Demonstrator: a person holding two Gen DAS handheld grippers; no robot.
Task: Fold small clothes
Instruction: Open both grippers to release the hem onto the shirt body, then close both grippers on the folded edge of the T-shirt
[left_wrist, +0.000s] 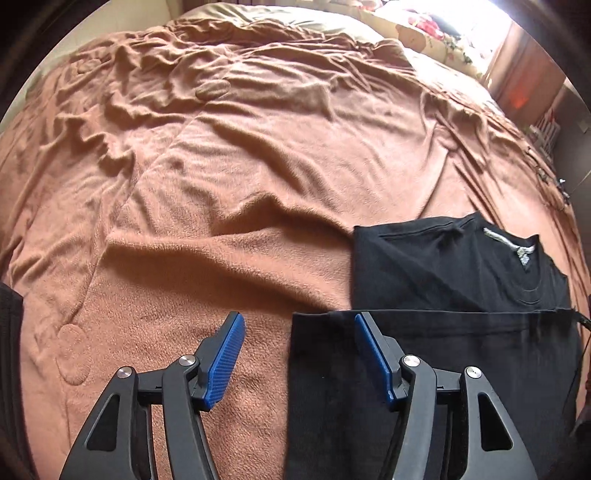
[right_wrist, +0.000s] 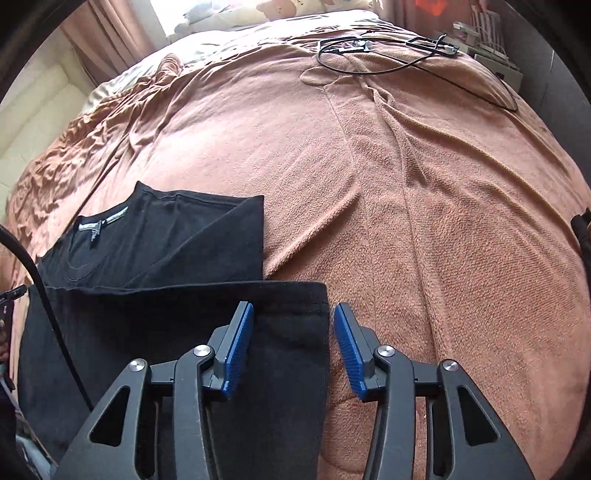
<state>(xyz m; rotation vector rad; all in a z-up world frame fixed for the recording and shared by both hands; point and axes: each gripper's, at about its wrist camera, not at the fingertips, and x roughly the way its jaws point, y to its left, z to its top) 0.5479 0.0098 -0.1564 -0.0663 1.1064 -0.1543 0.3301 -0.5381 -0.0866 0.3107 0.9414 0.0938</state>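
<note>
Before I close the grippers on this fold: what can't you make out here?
- Black shirt: near end hidden under both grippers, left and right, and cut off by the frame bottom.
- Neck label: text too small.
- Cable ends: tiny, far off in the right wrist view.

I see the shirt (left_wrist: 454, 273) on the blanket (left_wrist: 221, 184) at lower right of my left view; cables (right_wrist: 388, 55) lie upper right in my right view
</note>
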